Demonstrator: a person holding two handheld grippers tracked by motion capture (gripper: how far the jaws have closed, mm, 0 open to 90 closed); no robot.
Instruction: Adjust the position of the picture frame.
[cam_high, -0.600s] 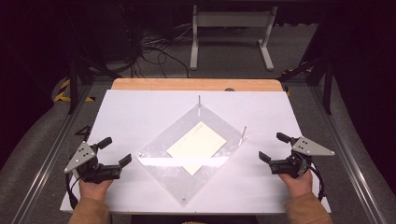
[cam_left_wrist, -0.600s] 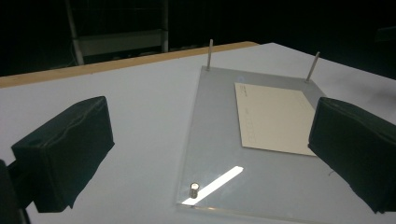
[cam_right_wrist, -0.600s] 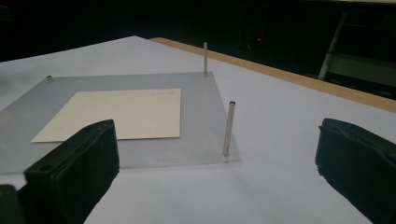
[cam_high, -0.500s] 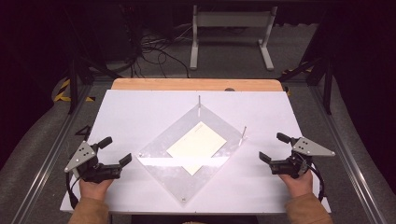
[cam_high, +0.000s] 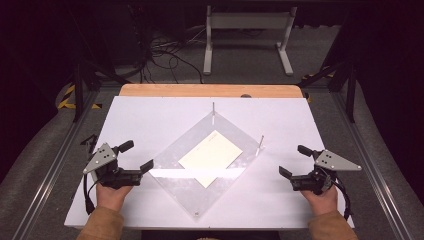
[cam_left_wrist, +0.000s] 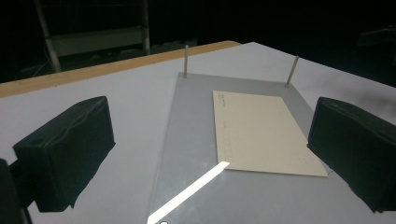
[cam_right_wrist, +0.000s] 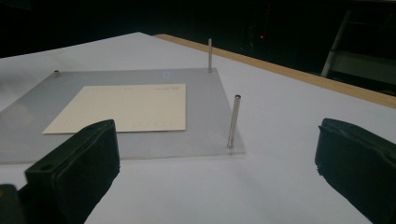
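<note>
Here, at the left, my left tool (cam_high: 136, 156) rests low over the white bench (cam_high: 150, 115), its jaws spread wide with nothing between them, just beside the left corner of the clear plate (cam_high: 170, 160). That plate lies flat mid-bench, turned like a diamond, with a cream card (cam_high: 211, 155) lying flat on its middle. Two thin metal pins (cam_high: 213, 108) stand upright at the plate's far and right corners. Further right, my right tool (cam_high: 293, 161) sits near the plate's right corner, apart from it, jaws likewise spread and holding nothing. In the right gripper view the nearer pin (cam_right_wrist: 235, 121) stands between its jaws, farther off.
</note>
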